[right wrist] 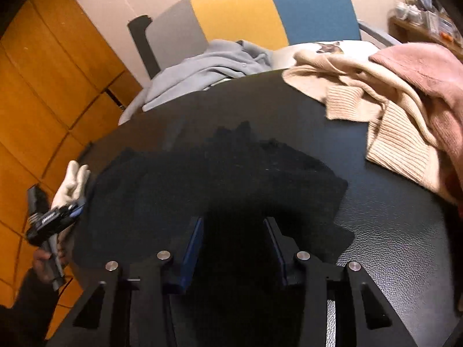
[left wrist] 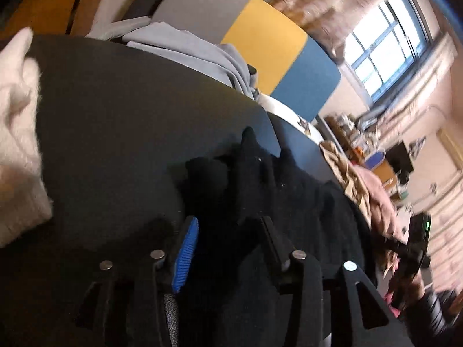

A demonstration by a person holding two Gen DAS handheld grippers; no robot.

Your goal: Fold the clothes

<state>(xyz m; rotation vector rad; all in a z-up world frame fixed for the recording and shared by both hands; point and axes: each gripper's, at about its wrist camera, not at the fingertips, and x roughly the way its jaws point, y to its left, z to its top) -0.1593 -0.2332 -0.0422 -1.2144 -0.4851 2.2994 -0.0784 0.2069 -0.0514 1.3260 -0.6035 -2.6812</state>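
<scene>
On the black table (right wrist: pixel 390 248) in front of me lies the black garment (right wrist: pixel 220 179), spread low and rumpled, its far edge bunched into peaks. I judge the fold barely begun: no clean crease shows, and dark cloth on a dark top hides most of its outline.

My left gripper (left wrist: pixel 228 240) stands about half open over the garment, cloth lying between the fingers, but the blue pad shows bare and I see no pinch. My right gripper (right wrist: pixel 234 243) is likewise part open over the near edge, nothing clamped as far as I can tell.

Plenty is left. A beige sweater (right wrist: pixel 376 110) and a pink one (right wrist: pixel 428 72) sit heaped at the table's far right, unfolded. A grey garment (right wrist: pixel 202 69) is slumped on the chair (right wrist: pixel 240 8) behind the table, and a white fuzzy piece (left wrist: pixel 17 133) lies at the left edge.

The tabletop looks like grained leatherette. Beyond it are wooden cabinets (right wrist: pixel 37 86), a bright window (left wrist: pixel 385 49) and cluttered shelves, blurred.
</scene>
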